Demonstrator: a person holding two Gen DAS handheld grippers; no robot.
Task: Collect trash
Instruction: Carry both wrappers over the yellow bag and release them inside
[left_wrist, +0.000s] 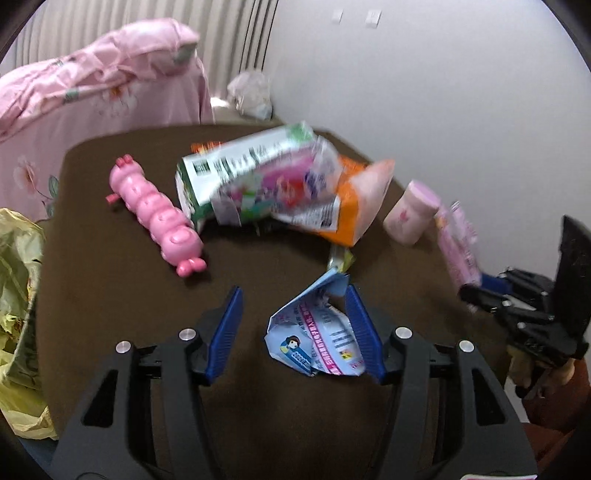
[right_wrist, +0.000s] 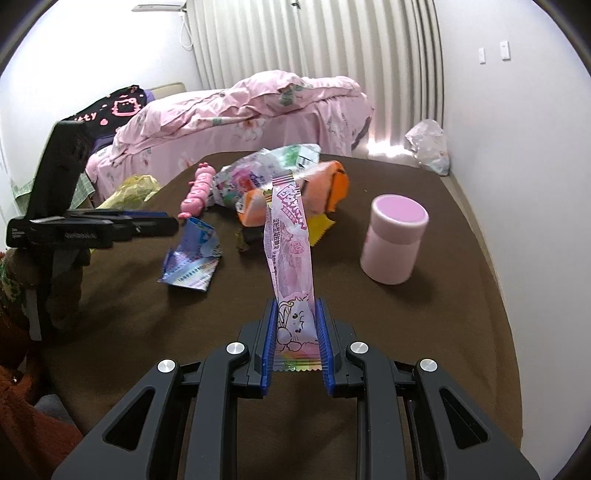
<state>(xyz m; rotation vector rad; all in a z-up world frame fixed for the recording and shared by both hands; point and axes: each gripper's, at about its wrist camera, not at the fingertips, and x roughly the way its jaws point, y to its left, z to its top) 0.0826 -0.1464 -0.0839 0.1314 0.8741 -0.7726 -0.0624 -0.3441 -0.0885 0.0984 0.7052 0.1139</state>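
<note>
The left gripper (left_wrist: 293, 328) has its blue fingers (left_wrist: 225, 328) spread wide over the brown table (left_wrist: 110, 295); a crumpled blue wrapper (left_wrist: 314, 339) lies between them, against the right finger and clear of the left one; the right gripper (right_wrist: 297, 339) is clamped on the near end of a long pink candy wrapper (right_wrist: 291, 251), which stands up from its pads; a pink jar (right_wrist: 393, 240) stands to the right, more wrappers (right_wrist: 273, 177) lie farther off, and a yellow bag (left_wrist: 18, 306) sits at the table's left edge.
</note>
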